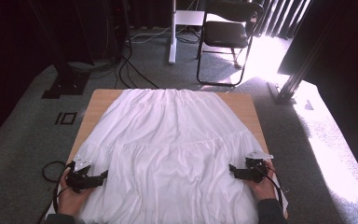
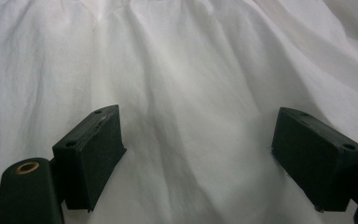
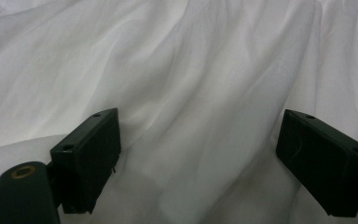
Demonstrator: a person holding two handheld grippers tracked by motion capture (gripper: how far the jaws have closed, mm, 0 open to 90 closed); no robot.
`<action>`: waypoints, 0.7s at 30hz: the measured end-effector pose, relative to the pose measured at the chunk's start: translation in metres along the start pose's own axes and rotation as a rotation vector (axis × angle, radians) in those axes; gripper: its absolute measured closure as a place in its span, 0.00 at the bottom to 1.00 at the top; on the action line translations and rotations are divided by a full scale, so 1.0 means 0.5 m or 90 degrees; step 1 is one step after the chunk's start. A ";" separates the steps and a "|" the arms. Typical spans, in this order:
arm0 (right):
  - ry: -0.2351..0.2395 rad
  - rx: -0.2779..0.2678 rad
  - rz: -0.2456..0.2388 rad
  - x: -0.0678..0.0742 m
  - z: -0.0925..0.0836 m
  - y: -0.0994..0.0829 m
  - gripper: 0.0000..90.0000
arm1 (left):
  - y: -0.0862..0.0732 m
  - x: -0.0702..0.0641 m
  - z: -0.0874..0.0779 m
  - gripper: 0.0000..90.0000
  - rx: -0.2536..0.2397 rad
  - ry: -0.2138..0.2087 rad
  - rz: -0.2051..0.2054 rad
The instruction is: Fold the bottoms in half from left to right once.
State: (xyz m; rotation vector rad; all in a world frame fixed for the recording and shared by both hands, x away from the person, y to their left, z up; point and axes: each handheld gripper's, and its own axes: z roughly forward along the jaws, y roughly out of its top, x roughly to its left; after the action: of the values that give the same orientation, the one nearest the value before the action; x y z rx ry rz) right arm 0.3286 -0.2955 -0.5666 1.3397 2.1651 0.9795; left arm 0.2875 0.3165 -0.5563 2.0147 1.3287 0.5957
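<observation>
A white tiered skirt (image 1: 168, 149) lies spread flat across the wooden surface (image 1: 98, 100), its gathered waistband at 12 o'clock and its wide hem spilling over the near edge at 6 o'clock. The left claw (image 1: 103, 175) sits at the skirt's 8 o'clock edge and the right claw (image 1: 232, 169) at its 4 o'clock edge, each with its jaws standing wide apart, holding nothing, with bare cloth lying between them in both gripper views. The fabric looks thin, light and limp, likely to sag, drag and bunch rather than hold a shape, so a pinch on a side seam or the hem edge should serve better than one on the loose middle folds. Beyond the surface at 12 to 1 o'clock stands a black folding chair (image 1: 226, 35), with cables (image 1: 130, 70) on the carpet at 11 o'clock; both are well apart from the work, and nothing rests on the skirt.
</observation>
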 end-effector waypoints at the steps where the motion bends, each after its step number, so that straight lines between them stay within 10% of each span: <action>1: 0.000 0.000 0.000 0.000 0.000 0.000 0.14 | 0.000 0.000 0.000 0.19 -0.001 0.003 -0.003; 12: 0.000 -0.001 0.000 0.000 0.000 0.000 0.15 | 0.000 0.021 -0.035 0.37 -0.034 -0.015 -0.047; 21: -0.001 -0.001 0.000 0.000 0.000 -0.001 0.15 | -0.012 0.049 -0.074 0.25 -0.024 0.048 -0.074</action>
State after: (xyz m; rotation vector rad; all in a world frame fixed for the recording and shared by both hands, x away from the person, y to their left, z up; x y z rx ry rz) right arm 0.3283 -0.2956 -0.5667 1.3398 2.1629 0.9788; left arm 0.2681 0.3507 -0.5343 1.8862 1.4575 0.6439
